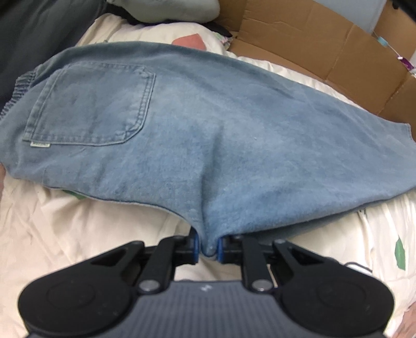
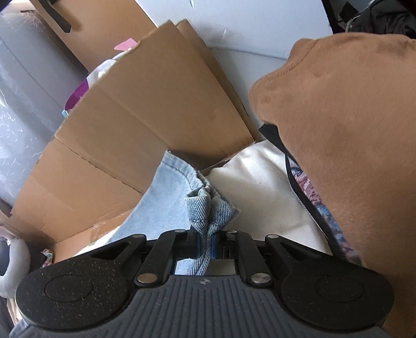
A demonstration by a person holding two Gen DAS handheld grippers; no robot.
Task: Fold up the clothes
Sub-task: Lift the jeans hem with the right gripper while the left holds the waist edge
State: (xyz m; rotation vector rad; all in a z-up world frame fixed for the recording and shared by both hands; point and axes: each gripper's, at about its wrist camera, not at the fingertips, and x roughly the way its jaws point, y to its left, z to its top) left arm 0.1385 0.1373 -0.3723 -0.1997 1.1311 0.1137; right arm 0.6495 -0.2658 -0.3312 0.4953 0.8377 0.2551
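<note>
Light blue denim jeans [image 1: 197,135] lie spread over a cream bedsheet [image 1: 65,228], back pocket [image 1: 91,104] up at the left, elastic waistband at the far left. My left gripper [image 1: 208,247] is shut on the near edge of the jeans, and the cloth rises in a ridge from the blue pads. In the right wrist view, my right gripper [image 2: 206,243] is shut on a bunched hem of the same jeans [image 2: 208,208], with the cloth hanging through the jaws.
Flattened cardboard boxes [image 1: 338,65] [image 2: 135,117] stand along the far side of the bed. A brown garment [image 2: 338,143] fills the right of the right wrist view, over a patterned cloth with black trim [image 2: 312,197]. A grey-green bundle [image 1: 166,10] and dark fabric [image 1: 31,33] lie behind the jeans.
</note>
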